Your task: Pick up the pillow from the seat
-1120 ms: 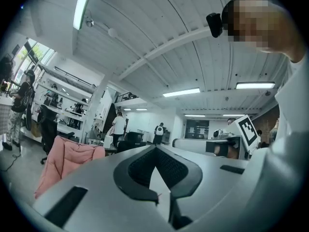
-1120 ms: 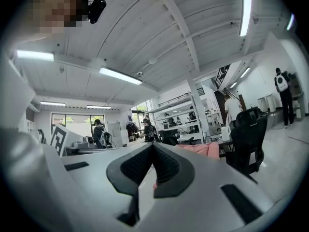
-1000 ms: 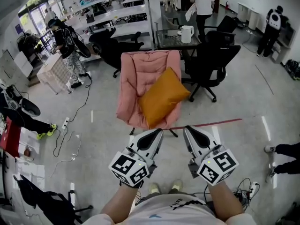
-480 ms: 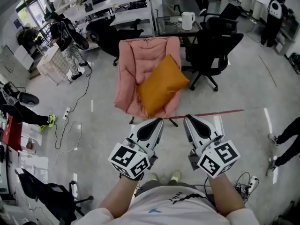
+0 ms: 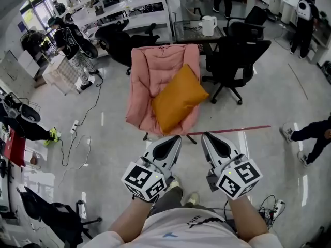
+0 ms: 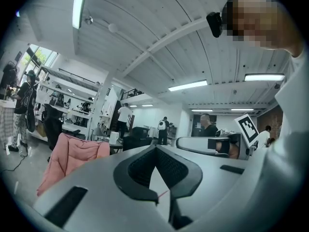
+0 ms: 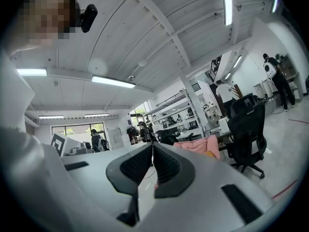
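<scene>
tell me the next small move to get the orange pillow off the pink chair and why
Probably bring both grippers forward toward the orange pillow and open their jaws. The left gripper and right gripper hang short of the pink chair, jaws shut and empty, while the pillow lies untouched on the seat.

The left gripper [image 5: 175, 138] and right gripper [image 5: 206, 137] are pale grey with black ribbed pads [image 6: 142, 167]. Each bears a black-and-white marker cube [image 5: 144, 180]. The shirt [image 5: 191, 229] is white.
</scene>
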Demonstrator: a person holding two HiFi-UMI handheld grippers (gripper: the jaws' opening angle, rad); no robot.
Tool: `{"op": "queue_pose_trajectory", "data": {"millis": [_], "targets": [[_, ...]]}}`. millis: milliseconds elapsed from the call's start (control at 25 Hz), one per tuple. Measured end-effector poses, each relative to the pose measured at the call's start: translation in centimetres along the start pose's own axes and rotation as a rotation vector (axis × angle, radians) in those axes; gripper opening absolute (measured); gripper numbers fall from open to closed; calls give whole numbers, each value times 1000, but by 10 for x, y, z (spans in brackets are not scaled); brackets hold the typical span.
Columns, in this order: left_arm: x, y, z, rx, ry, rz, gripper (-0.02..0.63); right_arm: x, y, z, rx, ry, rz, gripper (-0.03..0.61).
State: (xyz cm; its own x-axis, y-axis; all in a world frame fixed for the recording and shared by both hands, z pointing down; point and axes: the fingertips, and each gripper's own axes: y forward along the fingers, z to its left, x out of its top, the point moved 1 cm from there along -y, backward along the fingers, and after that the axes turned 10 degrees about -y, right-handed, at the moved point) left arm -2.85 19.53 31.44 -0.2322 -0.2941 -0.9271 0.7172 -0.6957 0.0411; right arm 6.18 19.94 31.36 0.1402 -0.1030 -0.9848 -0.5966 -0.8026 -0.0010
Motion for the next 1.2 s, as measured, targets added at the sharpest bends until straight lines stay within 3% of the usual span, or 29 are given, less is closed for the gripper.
{"op": "queue_pose_trajectory", "data": {"millis": [400, 760, 1000, 1200], "targets": [[-1, 46, 63, -8, -25, 9, 11, -21, 63, -33, -26, -3, 37, 17], [9, 122, 151, -65, 3, 59, 11, -38, 175, -86, -73, 12, 98, 17], [7, 172, 198, -114, -1, 107, 11, -54, 222, -136, -148, 113, 107, 20], [-7, 207, 225, -140, -10, 146, 11, -78, 238, -177, -209, 161, 138, 93]]}}
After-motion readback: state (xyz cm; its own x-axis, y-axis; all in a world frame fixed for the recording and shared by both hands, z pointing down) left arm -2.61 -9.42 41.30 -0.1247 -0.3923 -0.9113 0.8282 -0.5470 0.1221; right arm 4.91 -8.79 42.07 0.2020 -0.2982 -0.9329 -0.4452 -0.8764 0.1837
